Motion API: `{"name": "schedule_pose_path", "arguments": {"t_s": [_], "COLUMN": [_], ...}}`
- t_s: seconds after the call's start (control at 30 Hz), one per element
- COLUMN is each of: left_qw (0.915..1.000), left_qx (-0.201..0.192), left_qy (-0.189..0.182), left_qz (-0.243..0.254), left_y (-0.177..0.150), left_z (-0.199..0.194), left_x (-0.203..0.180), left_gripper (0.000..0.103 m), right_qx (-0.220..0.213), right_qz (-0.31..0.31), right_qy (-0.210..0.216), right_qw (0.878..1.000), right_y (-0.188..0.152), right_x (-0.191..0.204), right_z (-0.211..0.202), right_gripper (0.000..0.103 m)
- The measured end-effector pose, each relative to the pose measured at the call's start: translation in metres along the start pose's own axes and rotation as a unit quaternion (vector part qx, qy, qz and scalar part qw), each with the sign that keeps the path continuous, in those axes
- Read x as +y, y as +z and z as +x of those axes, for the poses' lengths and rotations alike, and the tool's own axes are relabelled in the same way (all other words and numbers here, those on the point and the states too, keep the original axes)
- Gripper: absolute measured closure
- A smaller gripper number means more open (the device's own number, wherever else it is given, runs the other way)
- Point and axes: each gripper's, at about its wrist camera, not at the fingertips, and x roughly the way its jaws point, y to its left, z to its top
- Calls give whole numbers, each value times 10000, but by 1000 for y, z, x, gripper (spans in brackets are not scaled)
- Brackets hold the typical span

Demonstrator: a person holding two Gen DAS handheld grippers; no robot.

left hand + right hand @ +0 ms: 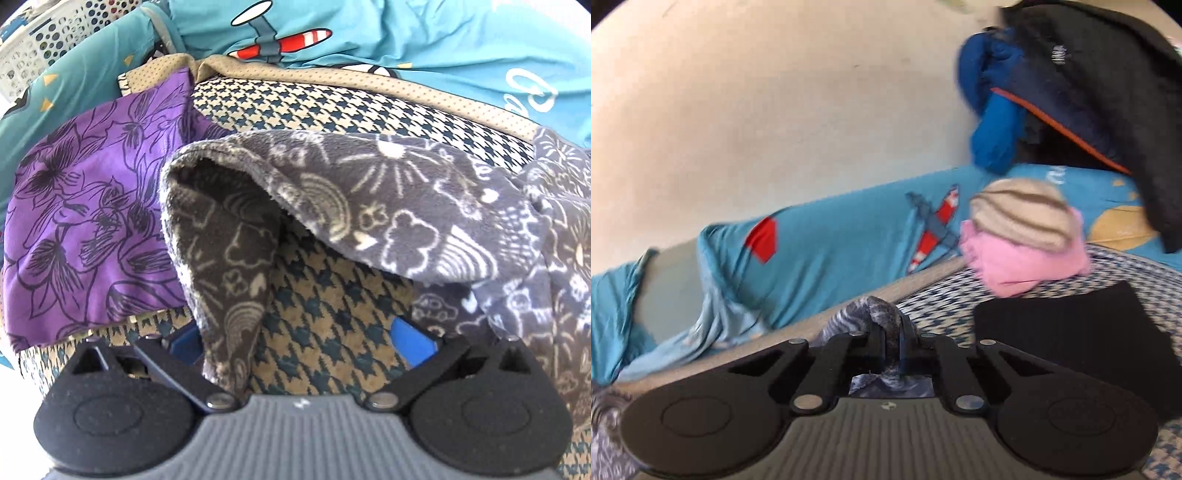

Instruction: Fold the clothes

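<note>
A grey fleece garment [388, 192] with white doodle print lies rumpled across a houndstooth blanket [325, 321]. One flap of it hangs down between the fingers of my left gripper [295, 341], close to the left blue pad [184, 343]. The left jaws stand wide apart and open. In the right wrist view, my right gripper [892, 347] is shut on a bunched fold of the same grey fleece garment [875, 310], lifted over the blanket's edge.
A purple floral garment [85, 229] lies left of the fleece. A teal aeroplane-print sheet [406, 33] covers the bed, with a white perforated basket [33, 48] far left. A pink and beige folded stack [1023, 240], a black folded cloth [1071, 332] and hanging dark clothes [1089, 92] sit right.
</note>
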Motion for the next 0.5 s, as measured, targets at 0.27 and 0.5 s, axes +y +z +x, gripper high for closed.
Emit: {"name": "schedule_pose_path", "arguments": {"t_s": [0.27, 0.5], "left_qw": [9993, 9981], "left_qx": [-190, -290], "left_qy": [-205, -499], "left_qz": [237, 216], "left_y": [-6, -23], "left_z": [-11, -26], "left_x": [-4, -2], "left_gripper": [0, 0], "right_qx": [-143, 563], "right_qz": [453, 555], "right_qy": [-1156, -2056], "right_qw": [9922, 9754], "right_y": [16, 0], "right_x": [-37, -63], "right_z": [-25, -23], "right_gripper": [96, 90]}}
